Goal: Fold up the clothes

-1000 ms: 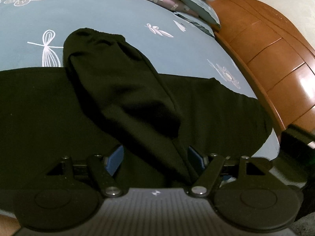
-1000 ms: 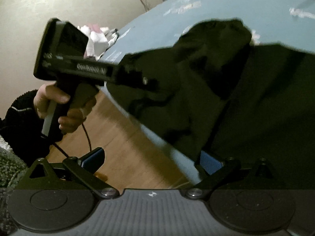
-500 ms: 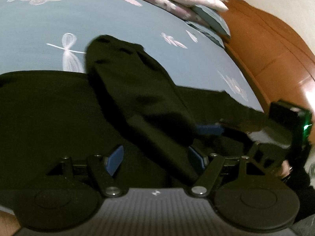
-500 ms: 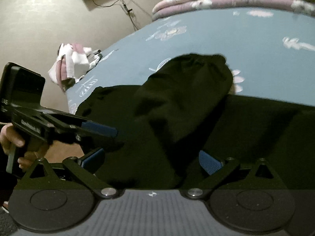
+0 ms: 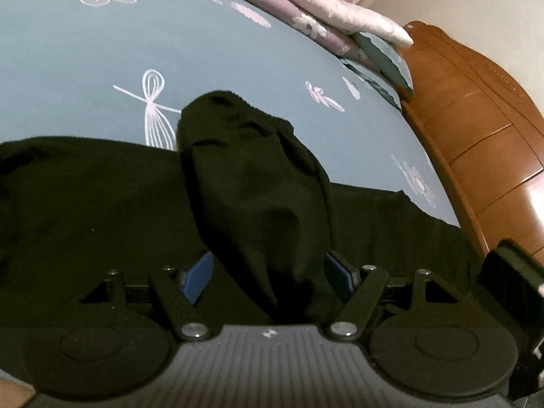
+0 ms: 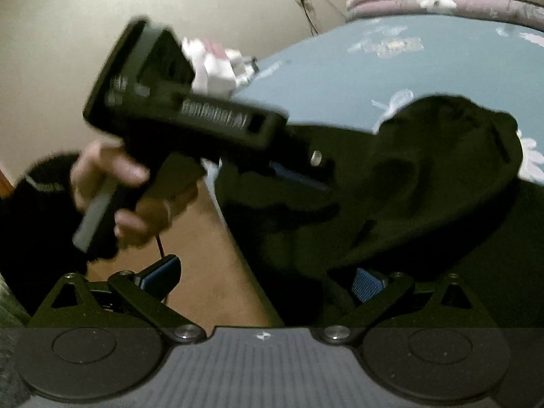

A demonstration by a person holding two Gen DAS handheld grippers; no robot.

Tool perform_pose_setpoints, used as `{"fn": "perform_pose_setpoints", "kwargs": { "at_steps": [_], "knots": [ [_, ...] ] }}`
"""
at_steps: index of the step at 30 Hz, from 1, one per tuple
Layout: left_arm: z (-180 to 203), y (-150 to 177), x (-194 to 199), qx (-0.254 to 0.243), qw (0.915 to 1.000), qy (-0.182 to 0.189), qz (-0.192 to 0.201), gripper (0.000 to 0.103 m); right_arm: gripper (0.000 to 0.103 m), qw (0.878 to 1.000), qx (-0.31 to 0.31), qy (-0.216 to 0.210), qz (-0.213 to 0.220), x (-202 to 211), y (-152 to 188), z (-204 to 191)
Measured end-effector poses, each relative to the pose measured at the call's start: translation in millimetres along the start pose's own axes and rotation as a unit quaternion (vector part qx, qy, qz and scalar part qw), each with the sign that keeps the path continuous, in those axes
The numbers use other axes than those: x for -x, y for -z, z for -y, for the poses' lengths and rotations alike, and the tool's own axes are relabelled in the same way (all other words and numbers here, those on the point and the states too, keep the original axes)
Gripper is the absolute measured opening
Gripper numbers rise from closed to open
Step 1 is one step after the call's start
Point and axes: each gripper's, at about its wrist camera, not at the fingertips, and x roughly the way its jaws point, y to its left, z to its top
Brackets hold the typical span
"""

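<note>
Left gripper [image 5: 268,275]: fingers spread, dark cloth bunched between them, no clamp visible. Black garment [image 5: 102,224] lies flat across the blue bedsheet [image 5: 102,54], one sleeve [image 5: 251,170] laid over its body. Right gripper [image 6: 261,277]: fingers apart, empty. Partly folded at most; other folds unclear.

The left gripper [image 6: 299,176], seen from the right wrist, is appearing higher and much closer than half a second ago, with the hand [image 6: 125,193] on its handle now fully in view and blurred. The right gripper [image 6: 265,278] is showing wooden floor [image 6: 204,272] between its fingers again, where black garment [image 5: 258,197] was filling the gap. In the left wrist view the folded sleeve [image 5: 251,156] is sitting more to the centre, and the right gripper's body [image 5: 510,282] is sliding toward the right edge
</note>
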Motion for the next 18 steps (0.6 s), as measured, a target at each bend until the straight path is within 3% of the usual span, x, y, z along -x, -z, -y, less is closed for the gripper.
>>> {"fn": "perform_pose_setpoints", "kwargs": {
  "at_steps": [6, 11, 12, 14, 15, 18],
  "knots": [
    [-8, -15, -19, 0.002, 0.9999, 0.014, -0.002, 0.072, 0.103, 0.997, -0.052, 0.050, 0.031, 42, 19, 11],
    [-26, -35, -40, 0.038, 0.9987, 0.035, 0.002, 0.068, 0.103, 0.987, -0.098, 0.096, 0.080, 90, 37, 18],
    [-29, -38, -43, 0.046, 0.9981, 0.040, 0.003, 0.064, 0.103, 0.985, -0.105, 0.106, 0.090, 99, 43, 18],
    [-33, -44, -50, 0.059, 0.9971, 0.048, 0.004, 0.043, 0.103, 0.979, -0.119, 0.124, 0.108, 116, 54, 17],
    [-32, -46, -52, 0.054, 0.9973, 0.050, 0.004, 0.030, 0.103, 0.976, -0.126, 0.132, 0.117, 124, 59, 17],
    [-25, -50, -54, 0.030, 0.9983, 0.049, 0.010, 0.010, 0.103, 0.967, -0.148, 0.151, 0.138, 142, 73, 17]
  ]
}}
